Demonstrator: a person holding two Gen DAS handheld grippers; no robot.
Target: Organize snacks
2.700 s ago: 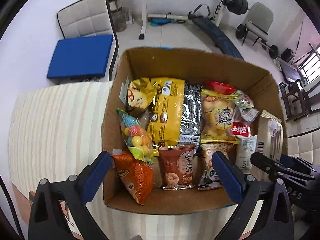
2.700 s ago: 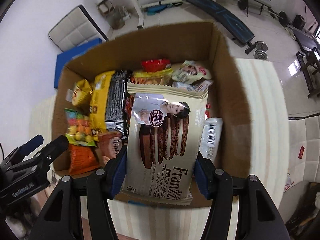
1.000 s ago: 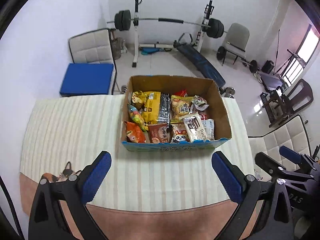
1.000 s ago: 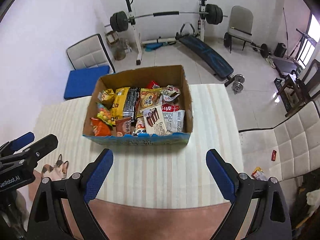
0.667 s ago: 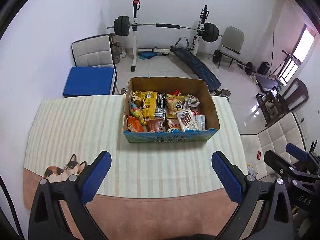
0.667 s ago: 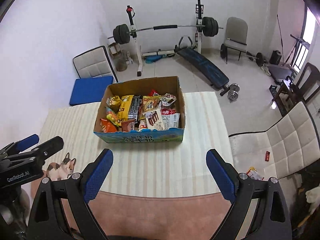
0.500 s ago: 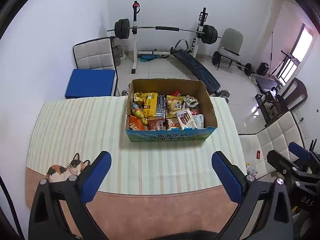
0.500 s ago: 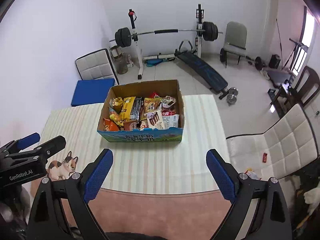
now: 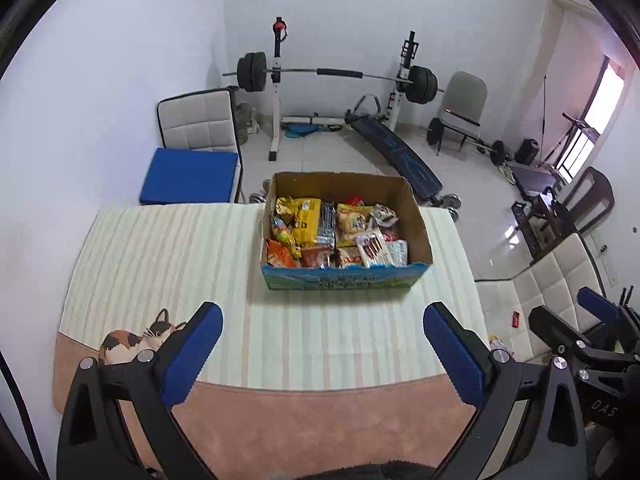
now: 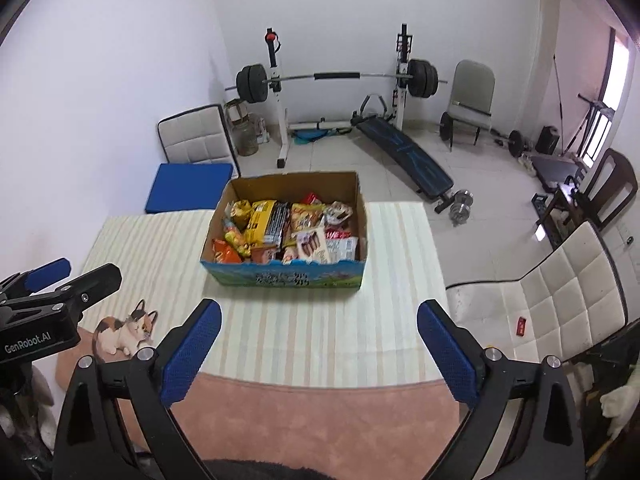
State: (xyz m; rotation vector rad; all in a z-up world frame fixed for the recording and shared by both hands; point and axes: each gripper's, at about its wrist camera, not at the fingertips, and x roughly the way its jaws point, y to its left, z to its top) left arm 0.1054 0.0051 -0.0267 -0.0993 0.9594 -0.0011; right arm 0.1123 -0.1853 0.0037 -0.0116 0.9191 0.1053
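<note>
A cardboard box (image 9: 420, 216) with a blue printed front stands on the striped tablecloth (image 9: 160, 248); it also shows in the right wrist view (image 10: 224, 204). It is packed with several snack bags, among them a beige chocolate cookie pack (image 9: 375, 246) (image 10: 313, 245), a yellow bag (image 9: 305, 220) and an orange bag (image 9: 278, 252). My left gripper (image 9: 320, 354) is open and empty, held high and well back from the box. My right gripper (image 10: 318, 350) is open and empty, also far back.
A cat print (image 9: 134, 340) marks the cloth's near left corner. Beyond the table are a blue-cushioned chair (image 9: 188, 168), a barbell rack (image 9: 332, 76) and a bench (image 9: 394, 156). A white padded chair (image 10: 560, 300) stands to the right.
My right gripper let the cookie pack go inside the box. Both grippers have pulled up and back, so the box looks much smaller and the whole table shows.
</note>
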